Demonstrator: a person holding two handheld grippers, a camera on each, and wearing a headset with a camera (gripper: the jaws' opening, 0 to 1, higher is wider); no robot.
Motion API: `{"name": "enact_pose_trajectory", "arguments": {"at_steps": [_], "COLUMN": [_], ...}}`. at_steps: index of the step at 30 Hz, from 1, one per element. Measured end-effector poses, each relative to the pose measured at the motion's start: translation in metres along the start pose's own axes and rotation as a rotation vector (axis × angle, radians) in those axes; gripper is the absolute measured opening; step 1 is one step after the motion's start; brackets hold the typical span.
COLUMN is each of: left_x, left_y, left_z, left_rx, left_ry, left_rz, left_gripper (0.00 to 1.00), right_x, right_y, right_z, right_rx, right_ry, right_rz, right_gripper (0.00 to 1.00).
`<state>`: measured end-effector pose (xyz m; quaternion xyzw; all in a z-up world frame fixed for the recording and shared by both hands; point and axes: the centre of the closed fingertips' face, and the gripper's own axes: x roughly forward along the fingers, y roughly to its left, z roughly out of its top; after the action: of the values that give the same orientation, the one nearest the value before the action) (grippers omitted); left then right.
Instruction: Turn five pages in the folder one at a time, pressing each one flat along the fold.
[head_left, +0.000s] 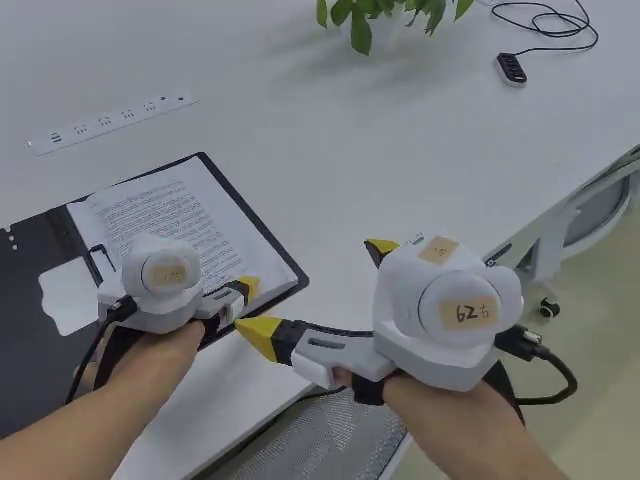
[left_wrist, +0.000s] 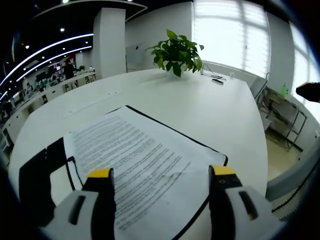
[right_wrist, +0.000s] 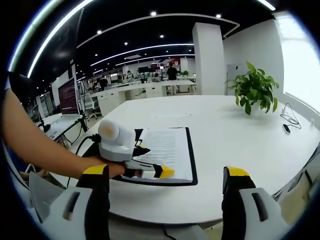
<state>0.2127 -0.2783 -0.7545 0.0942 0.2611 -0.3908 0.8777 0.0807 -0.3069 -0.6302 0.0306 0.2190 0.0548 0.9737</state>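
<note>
Gaping wide, left gripper (left_wrist: 161, 175) and right gripper (right_wrist: 166, 171) hover by the flat black folder (head_left: 30, 370).

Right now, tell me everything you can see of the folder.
The folder is black, lying open and flat on the white table near its front edge. Its left inside cover carries a white slip; its right side holds a white page of dense printed text. The left gripper, jaws open, sits at the page's near corner; contact is unclear.

The folder (head_left: 150, 230) lies at the worktop's (head_left: 400, 130) near left, with the left tongs (left_wrist: 161, 172) over its near corner. The right tongs (head_left: 318, 288) are to its right, and a plant (head_left: 385, 15) is far behind.
</note>
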Motion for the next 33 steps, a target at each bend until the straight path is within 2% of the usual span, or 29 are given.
{"name": "enact_pose_trajectory", "arguments": {"at_steps": [7, 12, 15, 18, 25, 33], "left_x": [0.009, 0.017, 0.020, 0.021, 0.020, 0.019], "left_y": [-0.004, 0.003, 0.004, 0.006, 0.006, 0.004], "left_z": [-0.001, -0.015, -0.016, -0.017, -0.018, -0.016], "left_rx": [-0.002, 0.009, 0.021, 0.020, 0.012, 0.005], "left_ry": [-0.005, 0.022, 0.013, -0.011, -0.103, -0.144], "left_rz": [0.005, 0.037, 0.046, 0.046, 0.025, 0.012], "left_gripper": [0.72, 0.68, 0.67, 0.66, 0.63, 0.52], "right_x": [0.001, 0.002, 0.004, 0.005, 0.009, 0.013], "right_y": [0.001, 0.002, 0.004, 0.004, 0.001, 0.001], "right_z": [-0.003, -0.006, -0.007, -0.008, -0.008, -0.010], "right_rx": [0.001, 0.006, 0.009, 0.004, 0.027, 0.038], "right_ry": [0.009, 0.018, 0.025, 0.032, 0.040, 0.057], "right_rz": [-0.001, 0.002, 0.008, 0.011, 0.008, 0.012], "right_gripper": [0.93, 0.93, 0.93, 0.93, 0.92, 0.92]}}
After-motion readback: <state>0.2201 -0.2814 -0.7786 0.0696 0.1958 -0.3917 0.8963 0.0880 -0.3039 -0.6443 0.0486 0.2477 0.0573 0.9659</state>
